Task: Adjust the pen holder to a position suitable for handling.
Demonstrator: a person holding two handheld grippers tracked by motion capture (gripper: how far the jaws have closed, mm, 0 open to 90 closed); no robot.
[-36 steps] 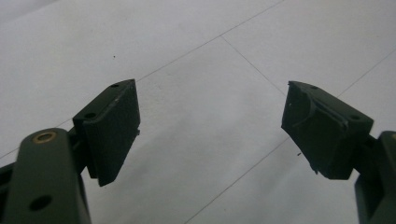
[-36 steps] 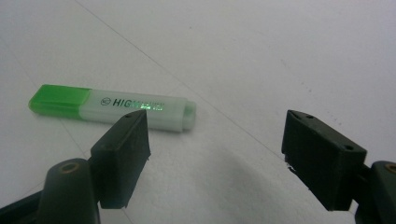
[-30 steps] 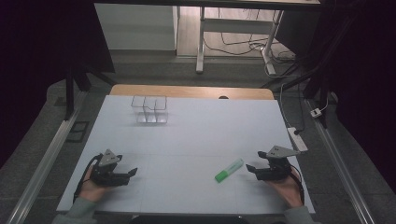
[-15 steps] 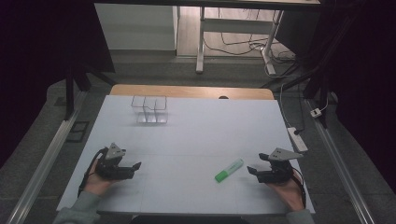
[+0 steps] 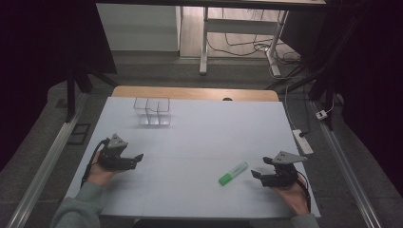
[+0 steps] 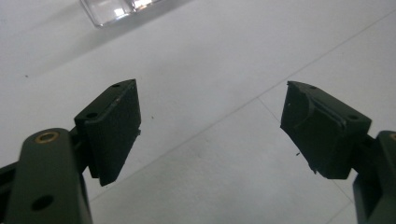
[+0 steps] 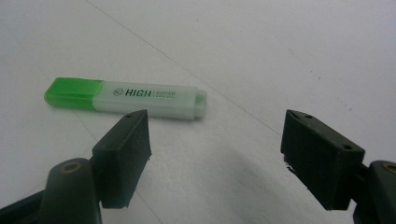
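The high view looks forward and down from above the near edge of the tabletop [image 5: 190,137], far enough back to take in the whole white top and the floor past its far edge. The left gripper view rides low on the left claw [image 6: 210,126], close over the tabletop near its left edge, facing the clear box [image 6: 116,9], which the high view shows toward the far edge. The right gripper view sits close over the tabletop near the right corner of the near edge, facing the green marker [image 7: 126,99], also in the high view.
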